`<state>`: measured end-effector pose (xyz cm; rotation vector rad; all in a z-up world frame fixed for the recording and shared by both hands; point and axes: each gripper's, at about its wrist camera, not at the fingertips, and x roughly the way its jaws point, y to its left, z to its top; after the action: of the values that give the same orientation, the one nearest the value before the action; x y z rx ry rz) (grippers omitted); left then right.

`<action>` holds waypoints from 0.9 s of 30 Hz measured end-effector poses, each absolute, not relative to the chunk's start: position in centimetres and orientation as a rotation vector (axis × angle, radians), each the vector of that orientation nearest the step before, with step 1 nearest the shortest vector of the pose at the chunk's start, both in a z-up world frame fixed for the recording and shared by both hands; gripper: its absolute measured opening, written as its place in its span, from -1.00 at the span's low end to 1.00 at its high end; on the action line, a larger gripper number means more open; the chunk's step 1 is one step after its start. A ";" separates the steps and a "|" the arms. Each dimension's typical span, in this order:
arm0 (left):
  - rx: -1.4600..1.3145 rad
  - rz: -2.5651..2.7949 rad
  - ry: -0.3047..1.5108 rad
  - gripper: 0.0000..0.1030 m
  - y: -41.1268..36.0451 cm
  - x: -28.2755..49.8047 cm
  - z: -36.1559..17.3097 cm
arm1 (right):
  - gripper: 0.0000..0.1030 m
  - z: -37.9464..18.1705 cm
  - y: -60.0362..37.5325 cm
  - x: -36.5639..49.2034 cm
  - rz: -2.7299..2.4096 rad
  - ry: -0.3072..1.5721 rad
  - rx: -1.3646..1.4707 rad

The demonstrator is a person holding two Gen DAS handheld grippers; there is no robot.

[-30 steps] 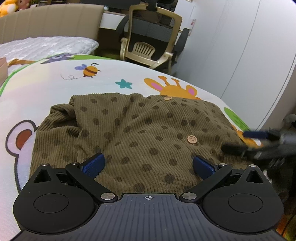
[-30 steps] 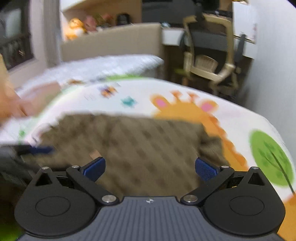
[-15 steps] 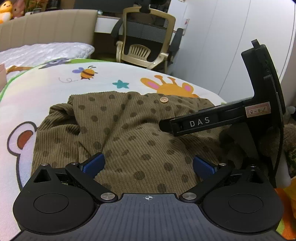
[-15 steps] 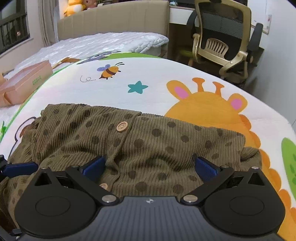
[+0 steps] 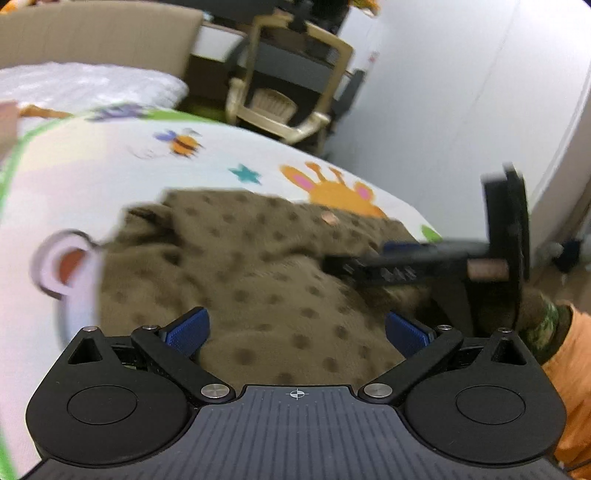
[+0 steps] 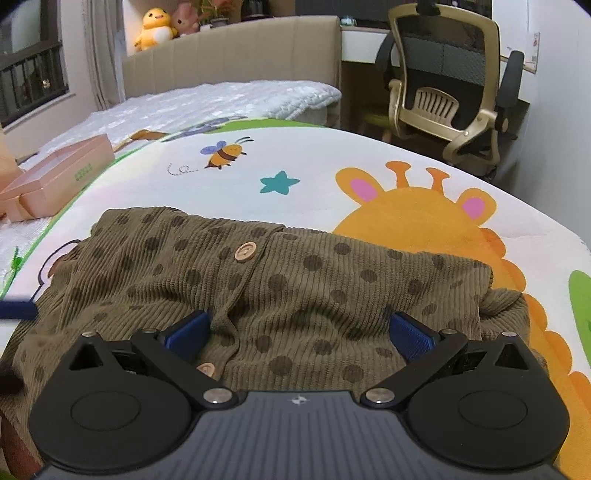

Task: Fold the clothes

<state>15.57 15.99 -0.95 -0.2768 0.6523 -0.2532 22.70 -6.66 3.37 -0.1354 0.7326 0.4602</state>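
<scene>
An olive-brown ribbed cardigan with dark dots and wooden buttons lies spread on a cartoon play mat. My right gripper hangs open just over its near hem, by the button row. My left gripper is open too, above the garment's near left part, in a blurred view. The left wrist view shows the right gripper from the side, reaching in over the cloth. A blue fingertip of the left gripper pokes in at the right view's left edge.
Pink boxes sit at the mat's far left. A bed with a white quilt and plush toys lies behind. An office chair stands at the back right, near white wardrobe doors. An orange sleeve shows at right.
The right gripper has come lower and closer over the cardigan's near hem. The left view has turned blurry from motion and shifted slightly. Both grippers stay open.
</scene>
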 end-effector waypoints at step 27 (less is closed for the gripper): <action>-0.377 -0.178 0.706 -0.76 18.3 17.3 0.6 | 1.00 6.8 -4.9 10.9 0.806 0.484 -0.247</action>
<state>17.31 18.33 0.63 -0.3771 0.7059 -0.1778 10.93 -4.88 6.77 -0.2472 0.4845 0.8059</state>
